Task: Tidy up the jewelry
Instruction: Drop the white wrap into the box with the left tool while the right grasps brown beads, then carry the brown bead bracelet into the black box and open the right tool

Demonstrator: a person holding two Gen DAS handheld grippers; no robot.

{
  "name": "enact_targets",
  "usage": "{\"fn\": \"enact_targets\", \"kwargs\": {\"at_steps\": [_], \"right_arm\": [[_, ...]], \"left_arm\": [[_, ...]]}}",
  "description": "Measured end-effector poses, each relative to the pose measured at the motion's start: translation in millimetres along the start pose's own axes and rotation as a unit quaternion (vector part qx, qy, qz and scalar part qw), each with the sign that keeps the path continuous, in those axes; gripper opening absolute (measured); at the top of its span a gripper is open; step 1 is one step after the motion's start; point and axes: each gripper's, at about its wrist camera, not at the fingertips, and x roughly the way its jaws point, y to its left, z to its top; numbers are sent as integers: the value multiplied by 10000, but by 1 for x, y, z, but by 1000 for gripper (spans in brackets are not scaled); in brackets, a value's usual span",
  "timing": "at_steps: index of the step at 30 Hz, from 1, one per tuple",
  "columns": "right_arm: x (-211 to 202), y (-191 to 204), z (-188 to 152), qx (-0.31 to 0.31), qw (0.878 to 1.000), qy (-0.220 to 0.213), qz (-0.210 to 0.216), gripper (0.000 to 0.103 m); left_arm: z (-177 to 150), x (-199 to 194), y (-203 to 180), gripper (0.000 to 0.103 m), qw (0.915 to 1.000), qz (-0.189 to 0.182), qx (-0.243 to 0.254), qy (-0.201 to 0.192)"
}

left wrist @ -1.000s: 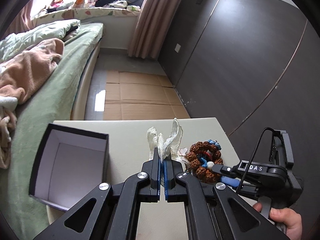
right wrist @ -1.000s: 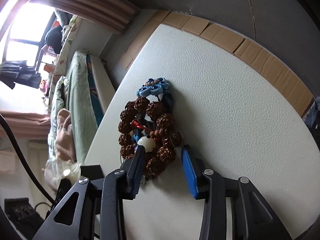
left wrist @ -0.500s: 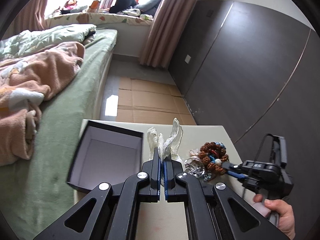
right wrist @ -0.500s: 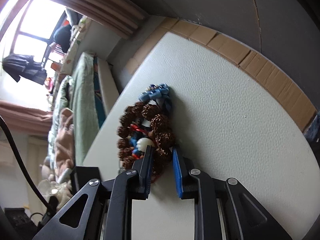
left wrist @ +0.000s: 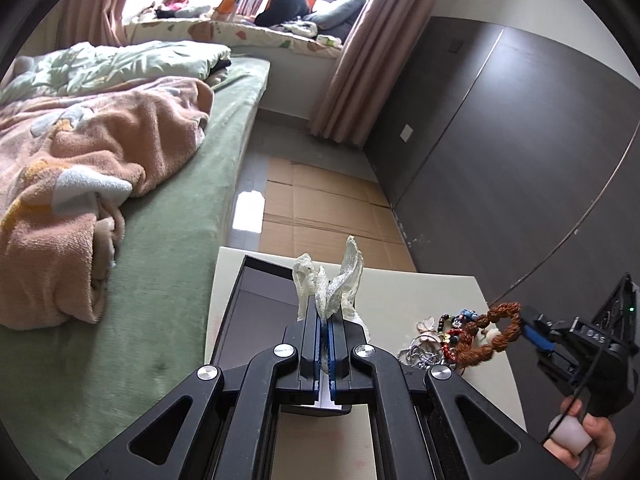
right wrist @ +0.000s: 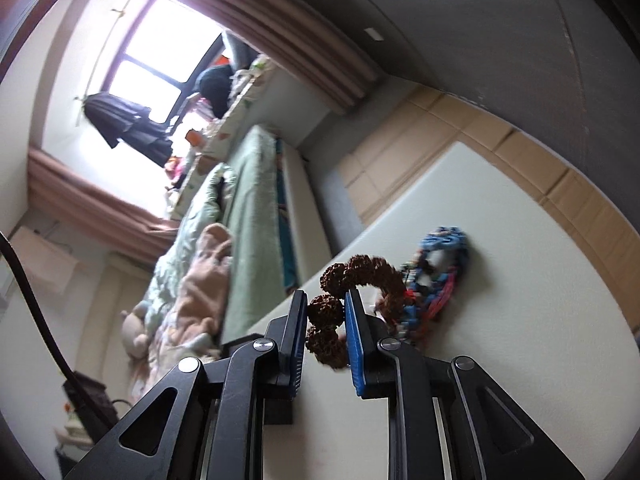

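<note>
My left gripper (left wrist: 324, 316) is shut on a crumpled piece of clear plastic wrap (left wrist: 334, 276), held above the near edge of the open black box (left wrist: 256, 304). To the right, my right gripper (left wrist: 527, 329) is shut on a brown knobbly bead bracelet (left wrist: 490, 334), raised off the white table (left wrist: 400, 292). In the right wrist view the bracelet (right wrist: 360, 272) curls up from between the blue pads of that gripper (right wrist: 326, 302). A blue and red bead bracelet (right wrist: 440, 256) lies on the table (right wrist: 520, 340) just behind it. A small pile of chains and beads (left wrist: 430, 342) rests below the lifted bracelet.
A bed (left wrist: 168, 300) with a pink blanket (left wrist: 80, 176) runs along the table's left side. Dark wardrobe doors (left wrist: 500, 160) stand to the right, and cardboard (left wrist: 320, 200) covers the floor beyond. A hand (left wrist: 588, 440) grips the right tool's handle.
The right jaws have closed on the brown bracelet and lifted it off the table. The left gripper, still holding the plastic, has moved left until it sits over the black box.
</note>
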Motion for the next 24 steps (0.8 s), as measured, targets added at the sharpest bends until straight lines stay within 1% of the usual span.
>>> {"fn": "enact_targets", "kwargs": {"at_steps": [4,6,7,8,9,10,11,12,13,15,20,24], "right_arm": [[-2,17,-4,-153,9994,-37,295,20],[-1,25,-6,-212,9989,-26,413,20],[0,30,-7,-250,9984,-16,511,20],[1,35,-9,-298,9978,-3,595,20],[3,42,-11,-369,9970,21,687,20],[4,45,-14,-418,9962,44,763,20],[5,50,-16,-466,9953,76,847,20],[8,57,-20,-531,9940,124,950,20],[11,61,-23,-578,9931,161,1008,20],[16,70,-30,-687,9911,242,1115,20],[34,96,-49,-878,9843,496,1445,20],[50,111,-61,-987,9801,677,1584,20]], "left_arm": [[1,4,2,2,9999,-143,-44,66],[3,7,2,4,9998,-39,-72,160],[4,9,3,5,9997,-13,-134,225],[5,10,5,10,9994,-76,-204,257],[5,10,6,16,9992,-121,-256,277],[5,11,8,40,9989,-149,-319,295],[5,9,10,67,9987,-150,-388,280],[6,5,12,76,9987,-155,-456,192],[6,-1,14,82,9985,-170,-510,65],[8,-8,17,82,9984,-140,-540,-38],[11,-24,29,82,9981,-45,-611,-107],[13,-31,38,82,9971,-64,-739,-184]]}}
